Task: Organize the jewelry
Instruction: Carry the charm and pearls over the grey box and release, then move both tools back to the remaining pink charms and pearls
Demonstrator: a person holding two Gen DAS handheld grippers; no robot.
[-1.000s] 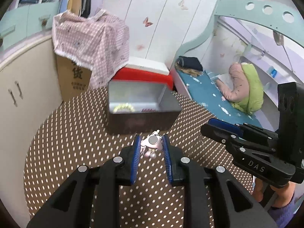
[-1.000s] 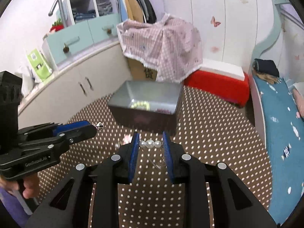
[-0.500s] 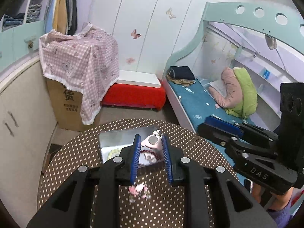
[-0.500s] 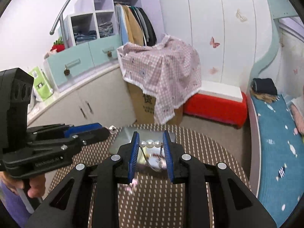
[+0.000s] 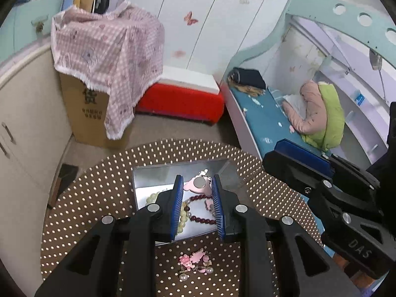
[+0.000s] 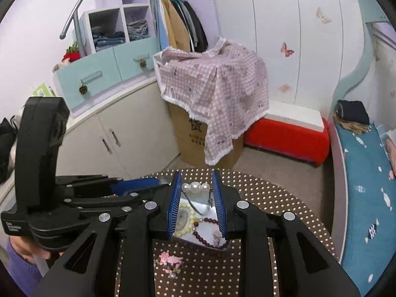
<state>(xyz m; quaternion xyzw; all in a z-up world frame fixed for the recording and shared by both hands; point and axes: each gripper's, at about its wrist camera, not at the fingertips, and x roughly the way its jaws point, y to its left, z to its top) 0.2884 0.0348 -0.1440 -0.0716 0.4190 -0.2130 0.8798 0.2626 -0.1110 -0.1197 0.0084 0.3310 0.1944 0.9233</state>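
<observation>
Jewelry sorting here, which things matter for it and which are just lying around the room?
Job: pink clip in left gripper, pearl clip in right gripper, metal tin, loose pieces on table.
Background: checked cloth, red box.

Tin (image 5: pixel 158 173) front wall perhaps claw-hidden

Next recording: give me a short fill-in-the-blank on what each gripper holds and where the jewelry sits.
1. The left gripper is shut on a ____ hair clip.
2. The right gripper is shut on a clip with three ____.
3. Both grippers are held above the metal ____, where a dark red bead bracelet lies.

Missing words: pink; pearls; tin
</observation>
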